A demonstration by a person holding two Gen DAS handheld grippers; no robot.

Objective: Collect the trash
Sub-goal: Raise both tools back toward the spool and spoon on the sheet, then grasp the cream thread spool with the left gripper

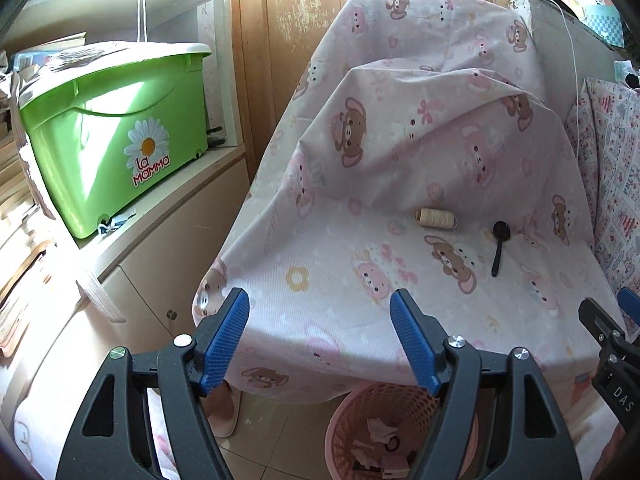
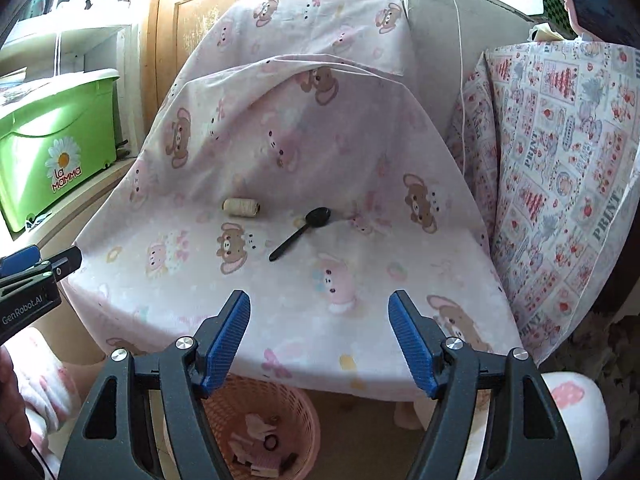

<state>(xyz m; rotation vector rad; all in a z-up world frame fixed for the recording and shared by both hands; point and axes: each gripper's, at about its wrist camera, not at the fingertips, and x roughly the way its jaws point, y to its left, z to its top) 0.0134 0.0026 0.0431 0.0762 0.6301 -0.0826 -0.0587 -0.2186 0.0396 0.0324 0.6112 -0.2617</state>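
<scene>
**Trash sits in the pink basket; both of your grippers are apart and empty**

Trash, scraps of paper and small bits, lies inside the pink basket on the floor, just below the front edge of the chair. In your left wrist view, your left gripper has its blue pads spread wide with nothing between them, hanging over the front of the seat. The chair is draped in a pink sheet printed with bears. On the seat, well ahead of your gripper, a spool of cream thread lies on its side, and a black spoon lies just to its right, apart from it. A green bin with a daisy sticker stands on the white shelf at the left. Your right gripper shows at the right edge.

In your right wrist view, your right gripper is likewise spread open and holds nothing, above the seat's front edge. The spool and spoon lie near the middle of the seat, the spoon's bowl pointing toward the backrest. The basket and its trash show between the gripper's arms at the bottom. Your left gripper enters from the left edge. A patterned cushion leans beside the chair on the right.
</scene>
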